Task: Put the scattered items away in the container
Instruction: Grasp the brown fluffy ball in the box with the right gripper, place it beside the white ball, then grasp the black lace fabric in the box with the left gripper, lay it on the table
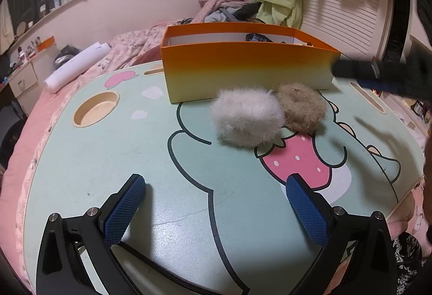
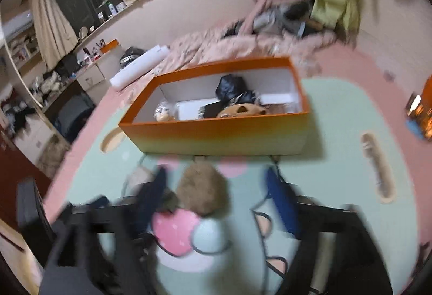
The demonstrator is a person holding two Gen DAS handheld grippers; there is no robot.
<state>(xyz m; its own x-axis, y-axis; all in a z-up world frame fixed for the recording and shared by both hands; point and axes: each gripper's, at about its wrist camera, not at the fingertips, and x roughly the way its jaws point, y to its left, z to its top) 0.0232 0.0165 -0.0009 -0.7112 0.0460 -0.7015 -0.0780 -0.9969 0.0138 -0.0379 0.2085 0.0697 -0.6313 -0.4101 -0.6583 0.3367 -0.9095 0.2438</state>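
An orange box (image 1: 243,60) stands at the back of the mint cartoon-print lap table (image 1: 94,168). Just in front of it lie a white fluffy puff (image 1: 247,119) and a tan fluffy puff (image 1: 301,110), touching each other. My left gripper (image 1: 216,181) hovers open and empty, well short of the puffs. The right wrist view is blurred. There my right gripper (image 2: 216,176) stands open with the tan puff (image 2: 202,192) between its fingers, the pads apart from it. The box (image 2: 216,133) holds black and tan items (image 2: 232,90). The right gripper's blurred fingers (image 1: 351,69) show beside the box's right end.
A round cup recess (image 1: 95,108) sits at the table's left, a long slot (image 2: 378,168) at its right. Pink bedding surrounds the table. A rolled white sheet (image 1: 75,65) lies on the bed at left, and a clothes pile (image 1: 229,6) lies behind the box.
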